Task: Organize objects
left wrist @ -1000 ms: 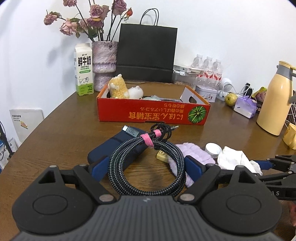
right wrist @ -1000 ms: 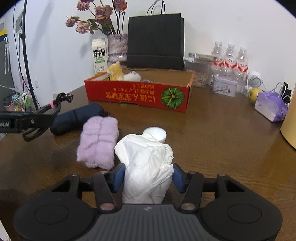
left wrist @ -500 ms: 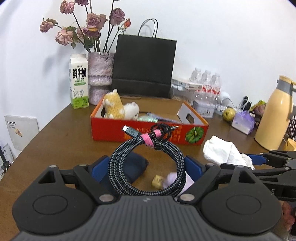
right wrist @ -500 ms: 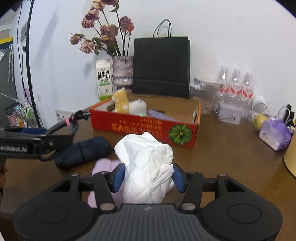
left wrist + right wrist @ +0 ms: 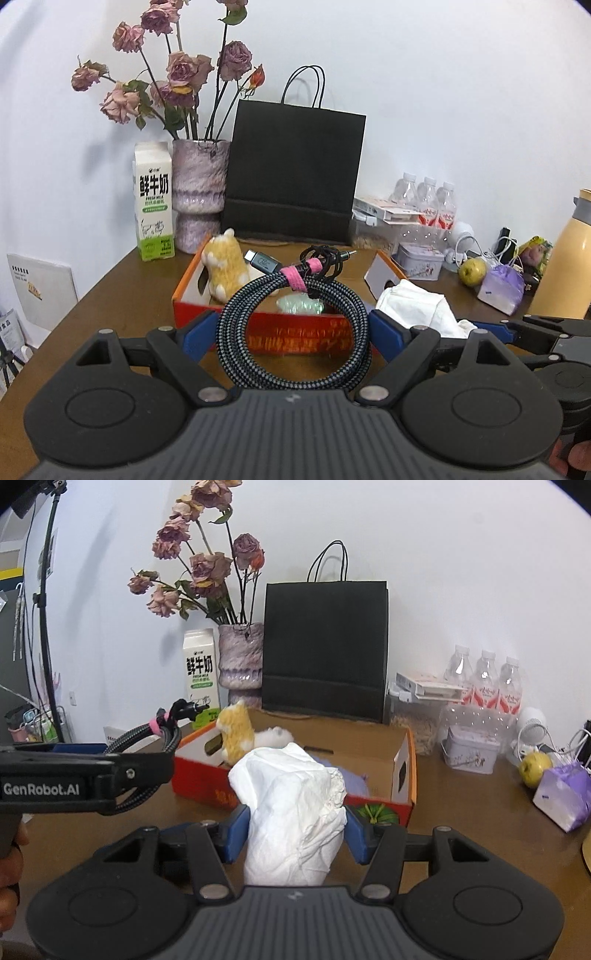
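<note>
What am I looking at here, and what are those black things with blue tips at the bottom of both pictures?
They are hand-held grippers, one in each of a person's hands, each with a camera looking forward along its two blue-padded fingers. The left gripper is shut on a coiled braided cable; the right gripper is shut on a crumpled white cloth. Both hover in front of a red cardboard box on a brown table; a yellow plush toy already sits inside it. Behind stand a milk carton, a vase of dried roses and a black paper bag.

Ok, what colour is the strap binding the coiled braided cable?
Pink; the strap wraps the black-and-grey braided cable, clearest in the left wrist view.
</note>
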Available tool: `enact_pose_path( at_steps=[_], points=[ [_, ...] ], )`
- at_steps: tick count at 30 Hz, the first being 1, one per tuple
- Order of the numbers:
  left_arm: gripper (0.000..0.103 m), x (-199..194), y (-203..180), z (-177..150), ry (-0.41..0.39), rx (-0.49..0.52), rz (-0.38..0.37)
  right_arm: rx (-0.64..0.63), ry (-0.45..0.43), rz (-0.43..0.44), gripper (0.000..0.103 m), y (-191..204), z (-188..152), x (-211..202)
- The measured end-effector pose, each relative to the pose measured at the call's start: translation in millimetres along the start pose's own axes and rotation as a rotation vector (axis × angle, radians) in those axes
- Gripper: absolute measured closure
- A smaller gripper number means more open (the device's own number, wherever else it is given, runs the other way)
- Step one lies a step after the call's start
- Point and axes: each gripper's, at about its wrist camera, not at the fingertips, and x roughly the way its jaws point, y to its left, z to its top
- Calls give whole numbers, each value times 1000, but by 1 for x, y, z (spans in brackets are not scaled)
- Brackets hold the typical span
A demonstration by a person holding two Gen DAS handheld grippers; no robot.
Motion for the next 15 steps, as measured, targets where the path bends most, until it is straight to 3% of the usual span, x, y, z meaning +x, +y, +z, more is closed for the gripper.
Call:
enact_pose_path(
  at_steps=[15],
  points=[
    [15,62,-7,42,-37,-12,14,25,-34,-5,50,-14,37,58]
  ],
)
